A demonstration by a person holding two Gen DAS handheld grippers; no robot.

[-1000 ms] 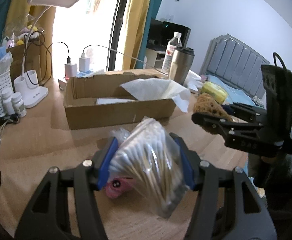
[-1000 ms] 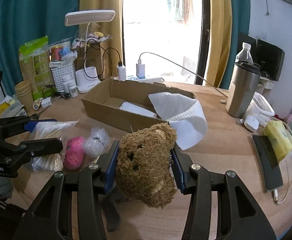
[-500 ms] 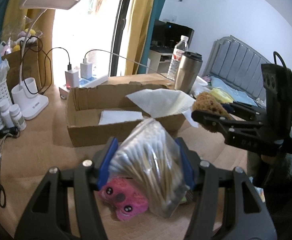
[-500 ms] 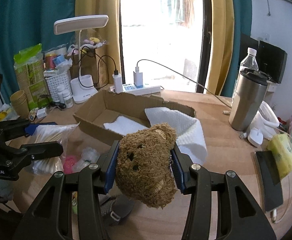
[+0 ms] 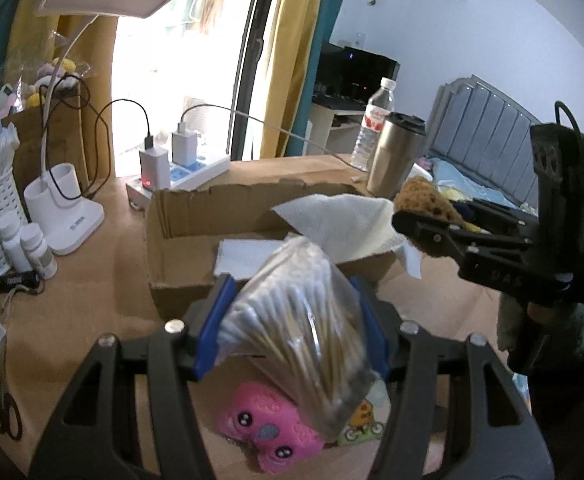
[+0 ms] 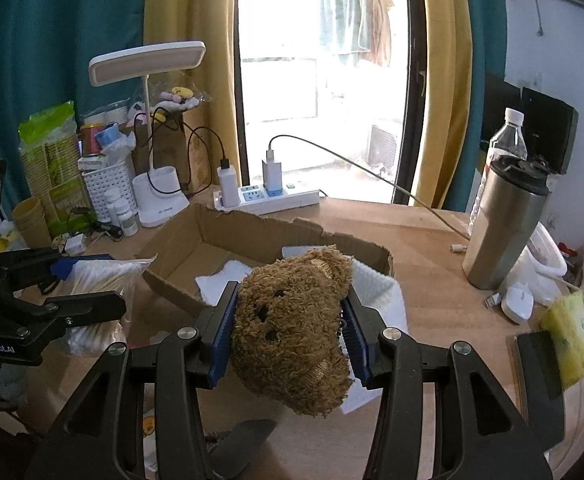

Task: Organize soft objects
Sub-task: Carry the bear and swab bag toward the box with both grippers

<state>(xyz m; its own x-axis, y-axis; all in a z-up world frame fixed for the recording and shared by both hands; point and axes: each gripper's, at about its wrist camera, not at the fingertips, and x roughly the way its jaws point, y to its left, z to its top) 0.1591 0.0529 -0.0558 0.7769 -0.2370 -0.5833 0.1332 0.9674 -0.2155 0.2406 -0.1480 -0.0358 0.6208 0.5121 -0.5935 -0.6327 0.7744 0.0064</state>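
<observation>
Both claws are advancing on the cardboard box (image 5: 276,216), now nearer at 12 o'clock; left claw (image 5: 292,320) half-open, clamping the bag of cotton swabs (image 5: 295,324), right claw (image 6: 290,324) clamping the teddy bear (image 6: 295,320); drop-off is likely next

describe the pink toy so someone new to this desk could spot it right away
Start at the open cardboard box in the middle of the wooden desk, then come toward its near side. The pink toy lies on the desk there, under the bag of cotton swabs. It is the only bright pink thing there, with big black cartoon eyes.
</observation>
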